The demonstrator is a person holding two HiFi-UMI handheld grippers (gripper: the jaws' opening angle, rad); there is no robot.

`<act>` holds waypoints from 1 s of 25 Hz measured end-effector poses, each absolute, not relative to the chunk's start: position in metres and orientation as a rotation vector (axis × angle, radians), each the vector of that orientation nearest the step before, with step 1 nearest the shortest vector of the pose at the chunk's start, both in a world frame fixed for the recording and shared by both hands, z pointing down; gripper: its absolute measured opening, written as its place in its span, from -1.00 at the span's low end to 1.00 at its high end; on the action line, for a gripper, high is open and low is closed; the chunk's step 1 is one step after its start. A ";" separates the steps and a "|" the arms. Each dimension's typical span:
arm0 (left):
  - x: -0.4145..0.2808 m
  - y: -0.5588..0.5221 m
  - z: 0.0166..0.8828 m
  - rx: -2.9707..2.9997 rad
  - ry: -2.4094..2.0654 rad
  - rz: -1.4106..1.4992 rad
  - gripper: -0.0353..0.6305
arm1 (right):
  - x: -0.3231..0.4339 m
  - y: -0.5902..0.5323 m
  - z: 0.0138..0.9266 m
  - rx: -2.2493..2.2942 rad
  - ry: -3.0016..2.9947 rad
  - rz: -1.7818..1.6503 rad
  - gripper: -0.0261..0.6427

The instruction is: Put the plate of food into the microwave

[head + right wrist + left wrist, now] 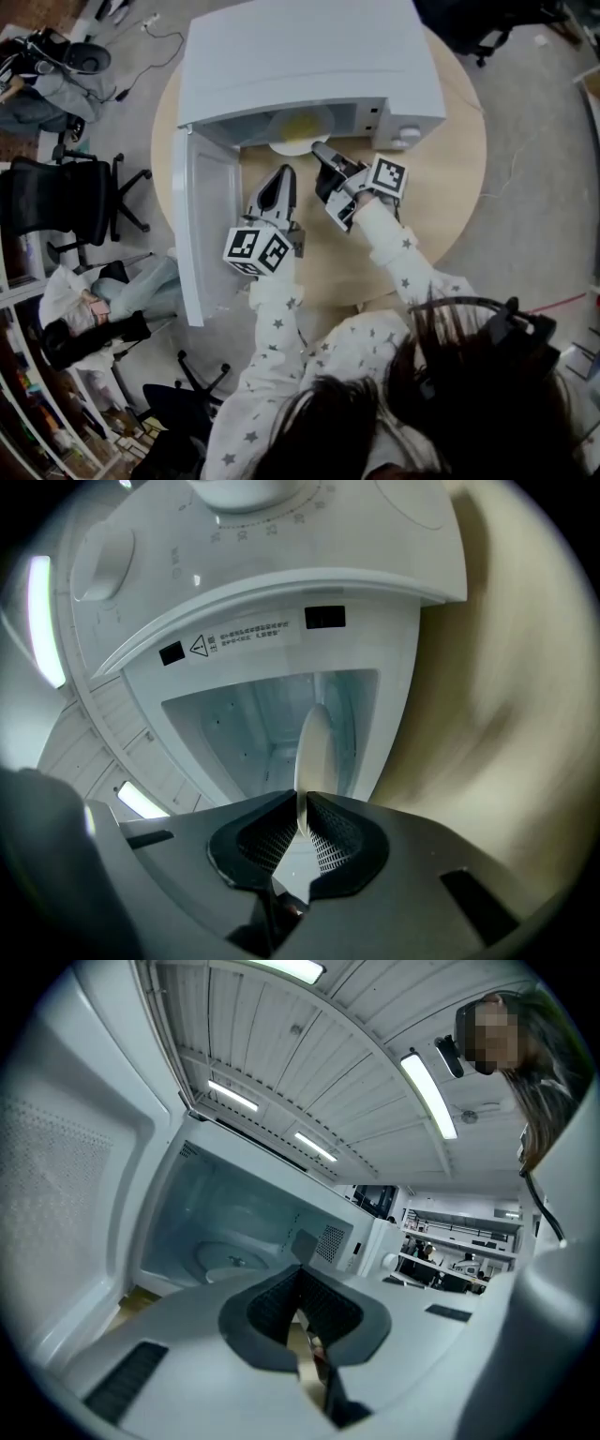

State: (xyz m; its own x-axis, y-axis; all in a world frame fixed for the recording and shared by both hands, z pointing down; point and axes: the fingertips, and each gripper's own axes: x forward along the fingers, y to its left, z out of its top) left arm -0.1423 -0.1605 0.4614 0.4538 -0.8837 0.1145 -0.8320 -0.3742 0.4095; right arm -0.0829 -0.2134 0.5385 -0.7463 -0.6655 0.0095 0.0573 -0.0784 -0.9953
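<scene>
A white microwave (309,56) stands on a round wooden table (450,178) with its door (202,234) swung open to the left. A white plate (298,131) with yellow food lies half inside the opening. My right gripper (320,150) is shut on the plate's near rim. In the right gripper view the plate (315,747) shows edge-on, pinched between the jaws of my right gripper (300,825), with the cavity (253,724) behind it. My left gripper (285,172) is shut and holds nothing, just in front of the opening. In its own view my left gripper (300,1274) faces the turntable (232,1258).
The open door (66,1176) stands close on the left of my left gripper. The microwave's control knobs (405,134) are right of the opening. Office chairs (75,202) and a seated person (84,309) are on the floor at the left.
</scene>
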 end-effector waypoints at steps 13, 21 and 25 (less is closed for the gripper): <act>-0.140 -0.194 0.473 2.300 -1.361 -0.174 -0.89 | -0.085 -0.245 0.547 -0.785 1.637 -1.835 -0.86; -0.138 -0.211 0.483 2.306 -1.307 -0.160 -0.89 | -0.086 -0.262 0.559 -0.898 1.667 -1.812 -0.86; -0.136 -0.216 0.487 2.306 -1.292 -0.156 -0.89 | -0.086 -0.264 0.565 -0.958 1.679 -1.831 -0.86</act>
